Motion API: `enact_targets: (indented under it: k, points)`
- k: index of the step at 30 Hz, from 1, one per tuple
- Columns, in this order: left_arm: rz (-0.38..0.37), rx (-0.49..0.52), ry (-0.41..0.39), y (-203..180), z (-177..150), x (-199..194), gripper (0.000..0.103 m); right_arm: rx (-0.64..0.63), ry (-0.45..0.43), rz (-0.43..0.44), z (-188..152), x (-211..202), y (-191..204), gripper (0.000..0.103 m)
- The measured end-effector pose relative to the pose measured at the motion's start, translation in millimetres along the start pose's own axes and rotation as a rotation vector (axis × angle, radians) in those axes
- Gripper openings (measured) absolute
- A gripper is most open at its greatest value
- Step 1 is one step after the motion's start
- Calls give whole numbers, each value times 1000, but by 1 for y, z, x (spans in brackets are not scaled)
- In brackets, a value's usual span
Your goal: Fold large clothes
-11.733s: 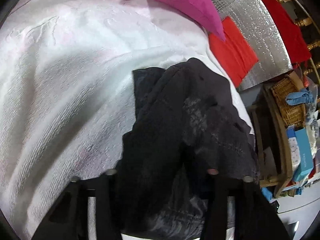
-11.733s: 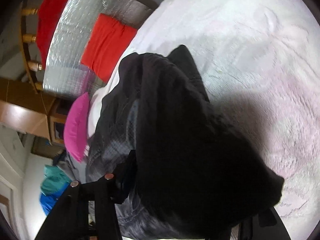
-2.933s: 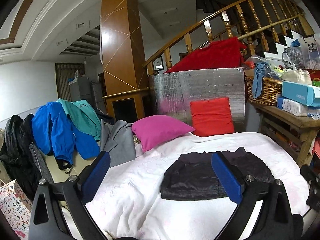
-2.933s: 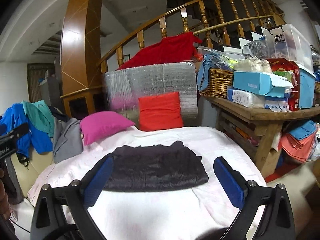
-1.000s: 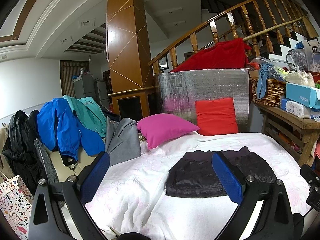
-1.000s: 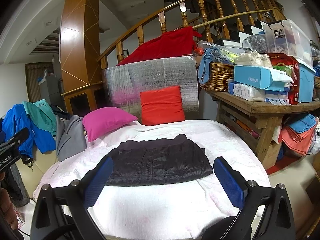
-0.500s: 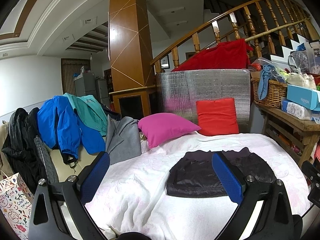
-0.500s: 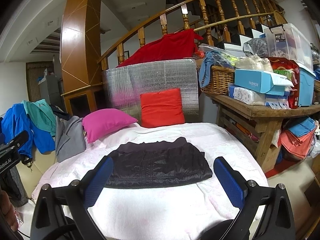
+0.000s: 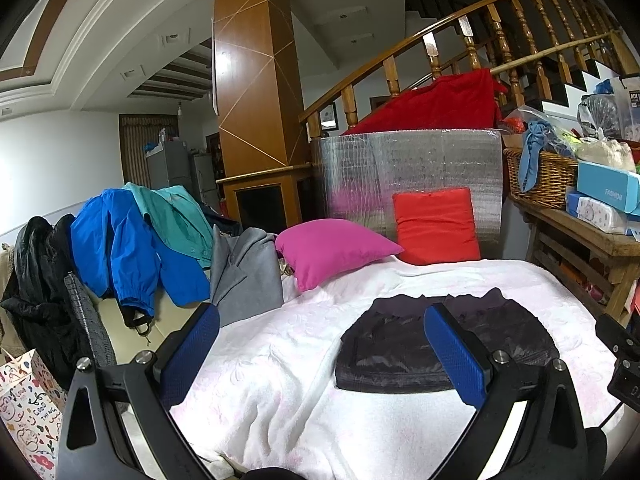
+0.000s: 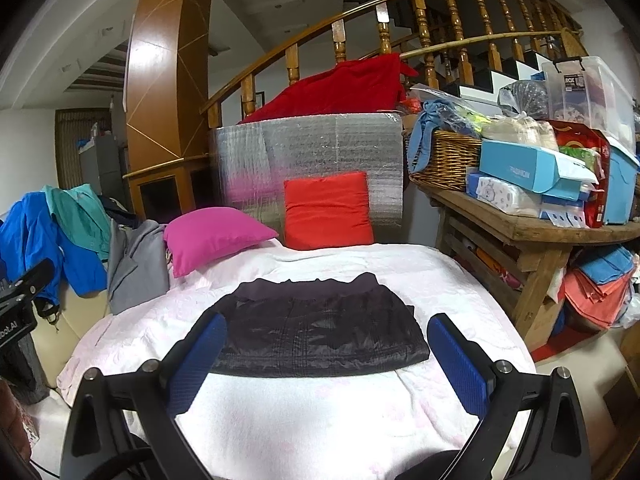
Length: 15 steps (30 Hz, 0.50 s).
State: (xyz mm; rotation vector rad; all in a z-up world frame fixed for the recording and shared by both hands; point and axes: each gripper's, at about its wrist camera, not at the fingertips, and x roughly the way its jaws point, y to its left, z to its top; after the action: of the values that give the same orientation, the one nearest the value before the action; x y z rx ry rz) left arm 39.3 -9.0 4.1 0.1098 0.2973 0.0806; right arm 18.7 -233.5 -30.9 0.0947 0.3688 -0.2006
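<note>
The dark quilted garment, folded into a flat rectangle (image 10: 320, 330), lay on the bed w/ the pale pink-white textured cover (image 10: 320, 420), long axis running left-right, toward the near edge. Both grippers hung back from the bed, clear of the cloth. The right gripper (image 10: 326, 364) faced it squarely, blue-padded fingers (image 10: 198, 360) spread wide, nothing between them. The left gripper (image 9: 320, 356) sat off to the left, so the garment (image 9: 440, 348) showed behind its right finger; its blue-padded fingers (image 9: 454, 354) were likewise wide apart and empty. So the right one was nearer and better lined up, IMO.

Fold looked finished; I'd guess any next move would be lifting the bundle by its short ends, or leaving it.

Around it: a magenta cushion (image 10: 216, 236) at the far left, a red-orange square cushion (image 10: 328, 212) propped on a silver foil-wrapped panel (image 10: 312, 148) at the far end, a grey garment (image 10: 136, 264) draped at the left edge. A rough wooden table (image 10: 532, 236) piled w/ boxes stood right. Nothing lay between fingers and garment.
</note>
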Motion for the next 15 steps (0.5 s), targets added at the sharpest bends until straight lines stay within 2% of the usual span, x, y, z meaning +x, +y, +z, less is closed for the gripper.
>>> enact_targets:
  k: [15]
  points:
    - [-8, -2, 23, 0, 12, 37, 102, -30, 29, -9, 14, 40, 18, 102]
